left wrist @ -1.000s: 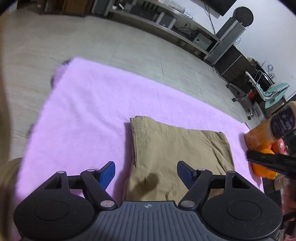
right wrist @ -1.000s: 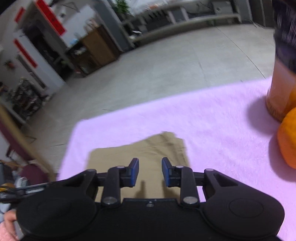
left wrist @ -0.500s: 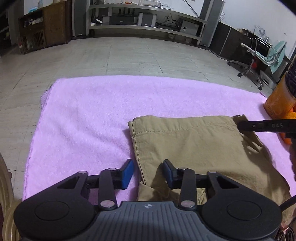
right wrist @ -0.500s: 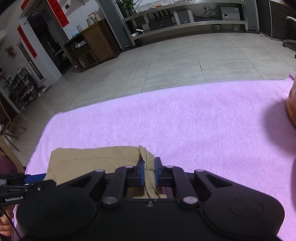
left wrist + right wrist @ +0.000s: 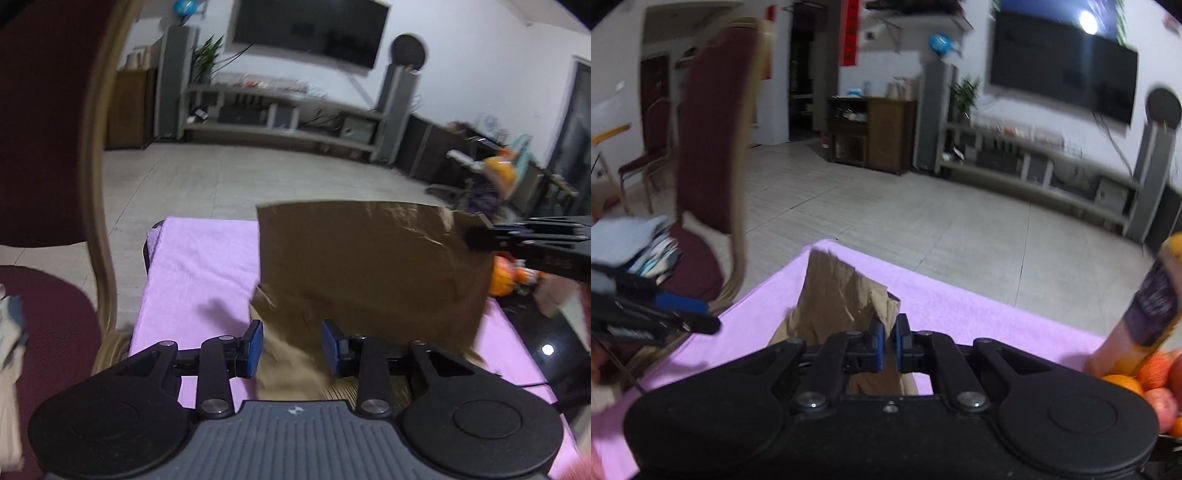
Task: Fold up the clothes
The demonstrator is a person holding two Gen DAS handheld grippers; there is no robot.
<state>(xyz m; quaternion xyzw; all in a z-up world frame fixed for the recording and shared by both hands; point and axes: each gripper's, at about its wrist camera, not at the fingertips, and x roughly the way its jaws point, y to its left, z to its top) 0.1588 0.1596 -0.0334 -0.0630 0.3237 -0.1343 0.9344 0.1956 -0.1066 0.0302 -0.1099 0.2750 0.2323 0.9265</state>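
The folded khaki garment (image 5: 369,266) hangs lifted above the pink towel (image 5: 199,266) on the table. My right gripper (image 5: 889,343) is shut on the garment's edge (image 5: 842,295) and holds it up; it shows at the right of the left wrist view (image 5: 480,240). My left gripper (image 5: 291,347) has its jaws apart around the garment's lower corner, pads not touching the cloth. The left gripper also shows at the left of the right wrist view (image 5: 683,317).
A maroon chair (image 5: 48,147) stands close on the left, with a stack of folded clothes (image 5: 635,251) on its seat. A juice bottle (image 5: 1145,314) and oranges (image 5: 1137,380) sit at the towel's right end. The tiled floor (image 5: 923,221) lies beyond.
My right gripper has lifted the khaki garment off the towel. My left gripper has opened wider and both views have tilted upward.
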